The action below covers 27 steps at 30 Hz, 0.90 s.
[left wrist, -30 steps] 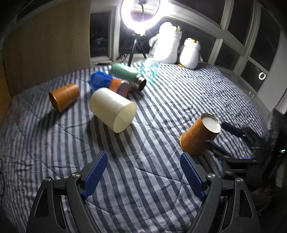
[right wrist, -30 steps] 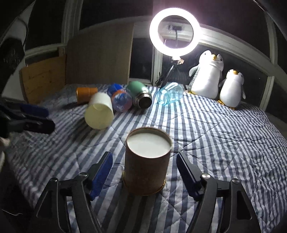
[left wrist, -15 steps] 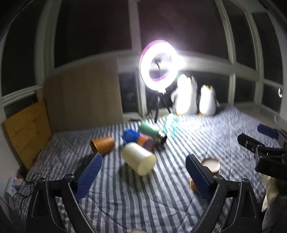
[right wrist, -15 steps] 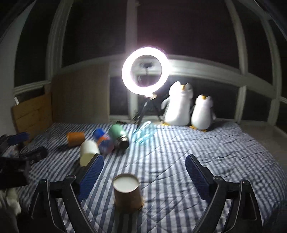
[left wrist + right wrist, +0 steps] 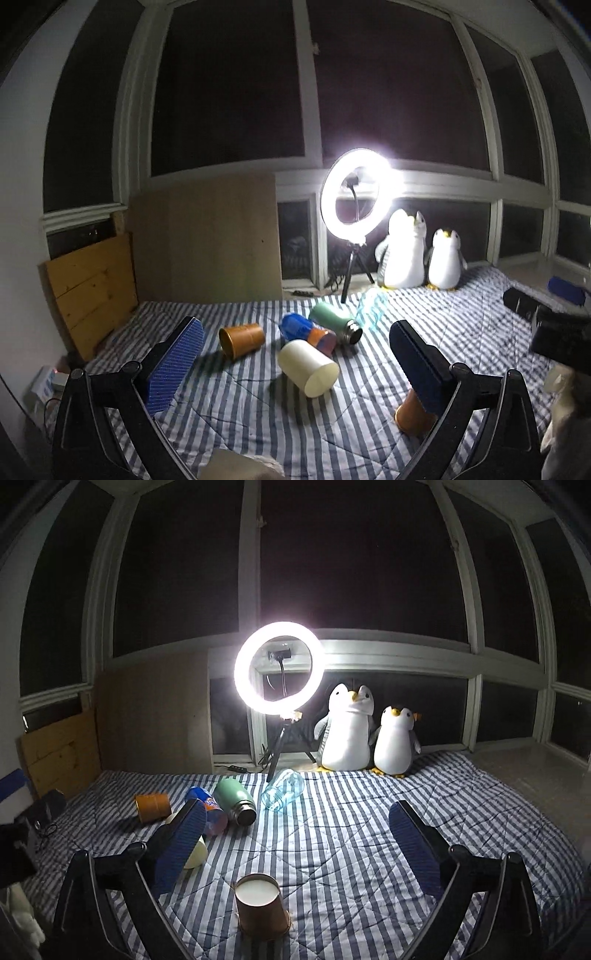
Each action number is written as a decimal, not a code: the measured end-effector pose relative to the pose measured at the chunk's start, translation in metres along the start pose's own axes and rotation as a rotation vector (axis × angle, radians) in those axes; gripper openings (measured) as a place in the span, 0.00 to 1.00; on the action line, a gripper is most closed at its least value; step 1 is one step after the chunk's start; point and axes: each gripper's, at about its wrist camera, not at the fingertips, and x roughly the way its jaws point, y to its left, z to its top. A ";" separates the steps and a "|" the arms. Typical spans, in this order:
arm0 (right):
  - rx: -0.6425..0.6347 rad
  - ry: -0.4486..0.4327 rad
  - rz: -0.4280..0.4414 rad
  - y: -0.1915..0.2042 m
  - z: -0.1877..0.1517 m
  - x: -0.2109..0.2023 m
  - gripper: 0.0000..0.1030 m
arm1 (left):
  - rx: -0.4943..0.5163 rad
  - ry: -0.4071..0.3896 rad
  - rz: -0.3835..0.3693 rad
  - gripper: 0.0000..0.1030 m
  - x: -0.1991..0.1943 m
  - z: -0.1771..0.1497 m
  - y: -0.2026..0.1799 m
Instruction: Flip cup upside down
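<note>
A brown paper cup (image 5: 262, 906) stands upside down on the striped bedspread (image 5: 351, 842), white base up, low in the right wrist view. In the left wrist view the cup (image 5: 412, 415) is partly hidden behind the right finger. My right gripper (image 5: 297, 843) is open and empty, raised above and behind the cup. My left gripper (image 5: 295, 363) is open and empty, held high over the bed. The right gripper's body (image 5: 546, 325) shows at the right edge of the left wrist view.
Lying on the bed: a cream cup (image 5: 308, 367), an orange cup (image 5: 242, 339), a blue bottle (image 5: 304, 330), a green flask (image 5: 334, 325), a clear bottle (image 5: 282, 794). A ring light (image 5: 279, 675) and two plush penguins (image 5: 365, 734) stand at the window. A wooden board (image 5: 92, 291) leans at left.
Both grippers have pulled up and back from the bed. The brown cup, a second ago close between the right fingers, now stands alone and small below them.
</note>
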 end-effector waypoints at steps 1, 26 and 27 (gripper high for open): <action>0.000 -0.002 0.000 0.001 0.000 -0.001 0.95 | -0.004 -0.007 0.001 0.99 -0.002 0.001 0.001; -0.010 -0.082 -0.027 0.000 0.002 -0.023 0.98 | -0.004 -0.029 -0.007 0.99 -0.020 0.000 -0.008; -0.013 -0.084 -0.028 0.000 0.003 -0.023 0.98 | -0.004 -0.028 -0.007 0.99 -0.019 0.000 -0.008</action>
